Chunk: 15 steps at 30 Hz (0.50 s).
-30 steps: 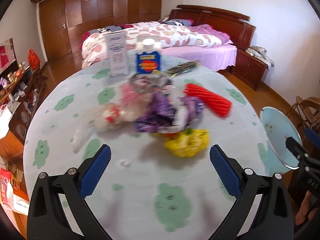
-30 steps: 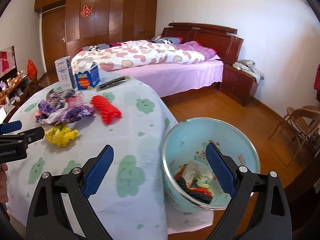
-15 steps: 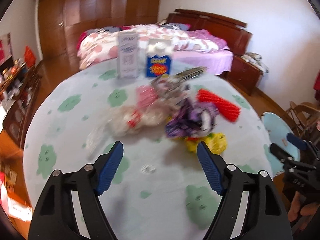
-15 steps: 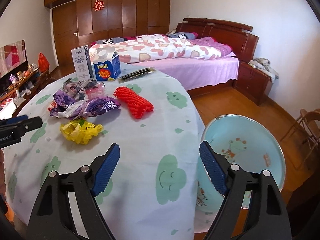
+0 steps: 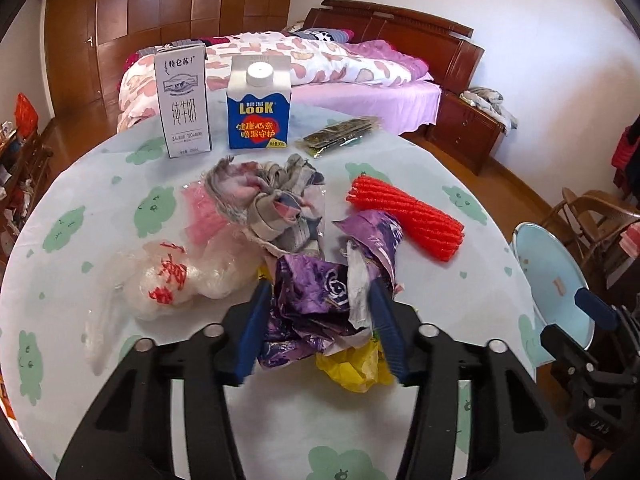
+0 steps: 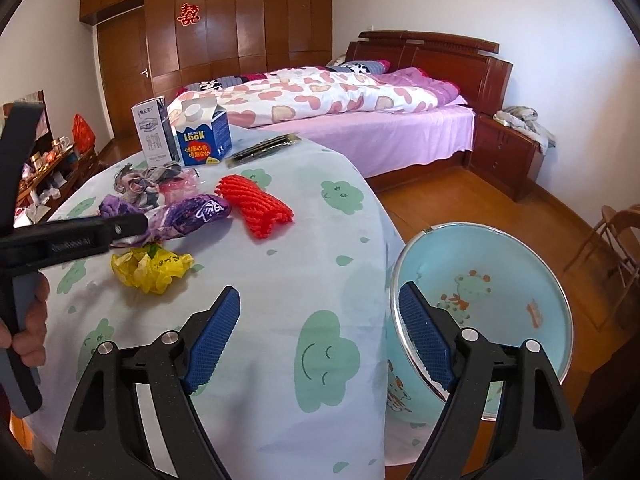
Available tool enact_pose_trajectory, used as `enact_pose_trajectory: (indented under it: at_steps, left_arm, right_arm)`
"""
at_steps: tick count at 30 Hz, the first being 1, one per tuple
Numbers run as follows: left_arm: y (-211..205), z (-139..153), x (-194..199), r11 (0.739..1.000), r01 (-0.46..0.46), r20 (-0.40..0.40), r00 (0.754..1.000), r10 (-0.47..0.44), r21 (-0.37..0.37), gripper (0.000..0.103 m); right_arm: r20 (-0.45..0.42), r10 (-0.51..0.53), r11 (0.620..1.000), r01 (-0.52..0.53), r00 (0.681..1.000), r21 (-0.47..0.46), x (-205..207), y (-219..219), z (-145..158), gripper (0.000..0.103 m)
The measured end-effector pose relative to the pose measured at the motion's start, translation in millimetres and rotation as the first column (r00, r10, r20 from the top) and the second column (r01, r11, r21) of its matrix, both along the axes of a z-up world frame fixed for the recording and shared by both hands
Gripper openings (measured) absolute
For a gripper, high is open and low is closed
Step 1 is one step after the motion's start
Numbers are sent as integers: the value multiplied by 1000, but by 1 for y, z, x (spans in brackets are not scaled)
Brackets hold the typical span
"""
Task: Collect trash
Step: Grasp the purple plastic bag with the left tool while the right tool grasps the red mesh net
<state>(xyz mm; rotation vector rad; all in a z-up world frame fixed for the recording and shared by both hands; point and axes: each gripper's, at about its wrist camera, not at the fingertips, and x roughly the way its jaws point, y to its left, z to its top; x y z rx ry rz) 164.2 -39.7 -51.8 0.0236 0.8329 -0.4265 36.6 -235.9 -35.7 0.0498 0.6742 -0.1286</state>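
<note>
Left to right, here's what worries me. The clear plastic bag point(image 5: 176, 280) with red print sits just beside the left gripper point(image 5: 320, 320), whose fingers are closing around the crumpled purple wrapper point(image 5: 320, 292) in the middle of the pile on the tabletop point(image 5: 100, 200). The pads look about at the wrapper's sides, so I'd call it a grip just forming, not secure yet. That wrapper is loose, slippery foil, so it could squash and slide out, or only one flap gets pinched and the rest tears free. The yellow bag point(image 5: 356, 364) lies partly under it, right beside the right-hand finger, so it may get dragged off the edge. The red foam net point(image 5: 408, 216) is clear of the grab. Further right, the right gripper point(image 6: 320, 336) hangs wide apart and empty over the table edge, beside the blue bin point(image 6: 500, 280) on the floor.

Compared with a second ago: the left fingers were spread wide and short of the pile, with nothing between them, and the right gripper was over the bin.
</note>
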Motion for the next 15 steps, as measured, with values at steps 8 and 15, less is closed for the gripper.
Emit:
enact_pose_trajectory:
  at_steps: [8,15]
  left_arm:
    - [7,12,-10,999,31,43,999,-30,-30,16]
    - [29,41,-30,997,21,112,994,-12,-72,16]
  right_arm:
    - [3,4,1000,-4,1000,-15,7,-1,1,81]
    - [16,15,998,-14,1000,-64,36,0,10,81]
